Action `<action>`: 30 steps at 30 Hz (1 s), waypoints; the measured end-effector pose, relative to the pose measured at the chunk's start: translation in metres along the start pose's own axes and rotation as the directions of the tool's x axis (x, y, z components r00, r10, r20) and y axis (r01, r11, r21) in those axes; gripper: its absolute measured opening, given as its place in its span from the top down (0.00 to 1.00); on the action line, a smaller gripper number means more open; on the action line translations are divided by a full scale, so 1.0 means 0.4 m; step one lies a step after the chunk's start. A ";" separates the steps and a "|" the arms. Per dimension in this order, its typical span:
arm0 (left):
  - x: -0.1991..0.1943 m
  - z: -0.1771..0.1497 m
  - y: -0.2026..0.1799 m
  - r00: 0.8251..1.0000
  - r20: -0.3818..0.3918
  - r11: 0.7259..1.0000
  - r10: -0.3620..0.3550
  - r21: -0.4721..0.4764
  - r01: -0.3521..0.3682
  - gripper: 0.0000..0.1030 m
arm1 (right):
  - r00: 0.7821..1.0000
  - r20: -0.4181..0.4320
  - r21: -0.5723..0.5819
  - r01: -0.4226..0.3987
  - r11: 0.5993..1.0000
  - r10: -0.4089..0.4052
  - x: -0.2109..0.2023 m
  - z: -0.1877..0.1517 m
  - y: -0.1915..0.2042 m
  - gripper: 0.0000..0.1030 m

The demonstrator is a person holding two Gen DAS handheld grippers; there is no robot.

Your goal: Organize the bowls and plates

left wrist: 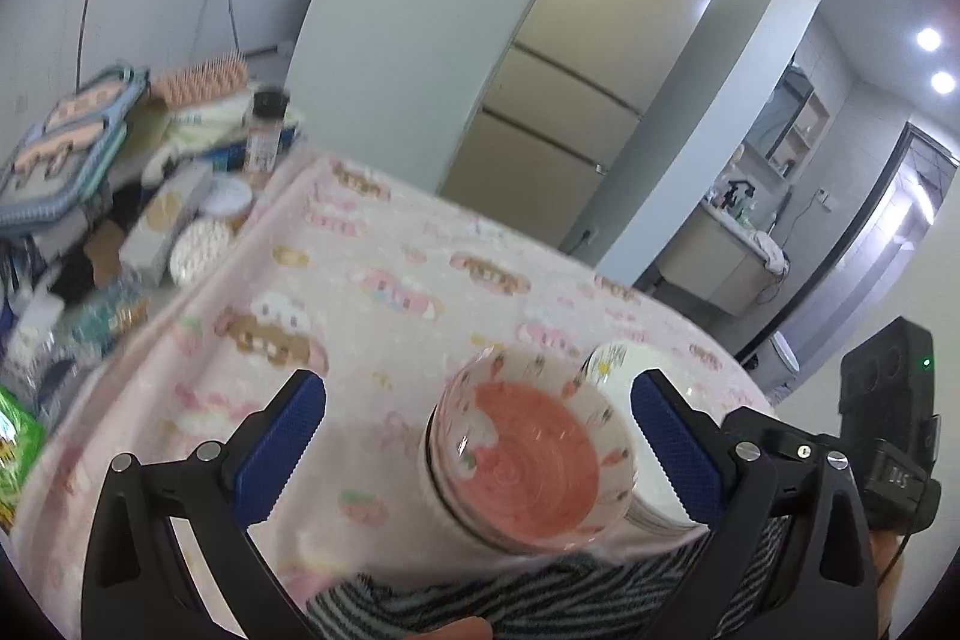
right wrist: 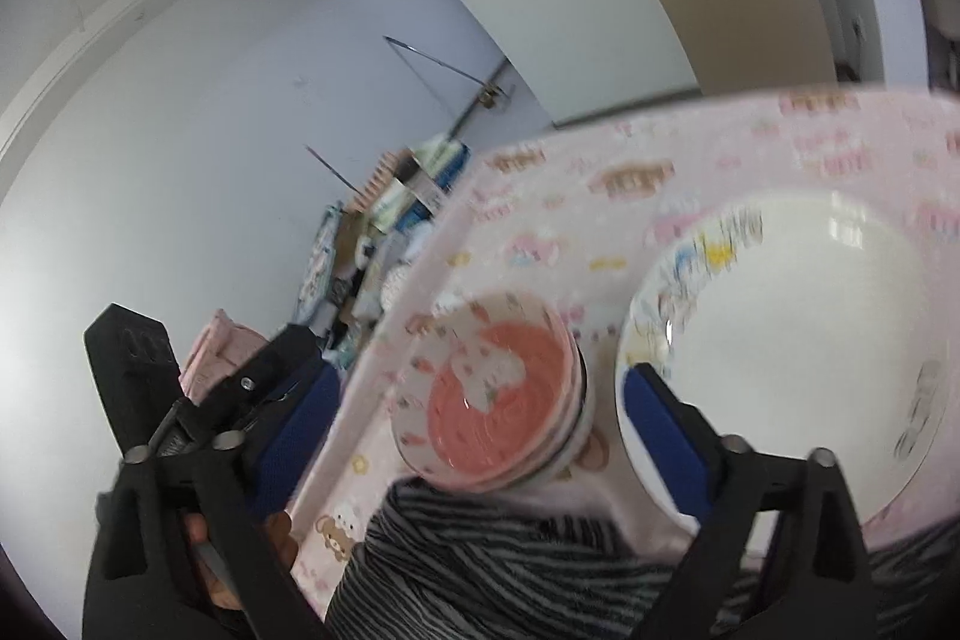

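While stacked bowls sit upright, mouths up, both hand-held grippers wide, empty.

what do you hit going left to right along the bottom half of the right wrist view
left blue-padded finger → stack of pink-centred patterned bowls → right blue-padded finger → large white plate with cartoon rim

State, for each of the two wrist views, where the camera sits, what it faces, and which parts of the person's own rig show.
Left wrist: on the left gripper, facing down across the pink patterned tablecloth toward the beige fridge; jaws open, straddling the stacked pink-centred bowls.
Right wrist: on the right gripper, rolled, facing the white round plates; jaws open.
Shared: bowls, plates, tablecloth, striped sleeve.
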State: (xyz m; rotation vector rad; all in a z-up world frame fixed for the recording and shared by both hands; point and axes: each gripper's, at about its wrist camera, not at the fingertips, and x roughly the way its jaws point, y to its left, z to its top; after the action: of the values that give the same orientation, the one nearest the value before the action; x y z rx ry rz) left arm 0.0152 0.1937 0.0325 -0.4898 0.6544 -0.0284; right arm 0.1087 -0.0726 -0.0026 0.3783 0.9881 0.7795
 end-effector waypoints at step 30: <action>0.224 -0.122 0.090 0.970 -0.236 0.969 -0.065 -0.247 0.005 0.31 | 0.990 0.019 0.312 0.124 0.942 -0.137 0.171 -0.115 -0.075 0.53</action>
State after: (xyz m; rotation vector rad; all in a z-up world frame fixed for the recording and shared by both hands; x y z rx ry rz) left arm 0.0532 0.1887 -0.0688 -0.7439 0.8954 -0.0420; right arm 0.1032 -0.0450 -0.0855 0.5922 1.0890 0.4933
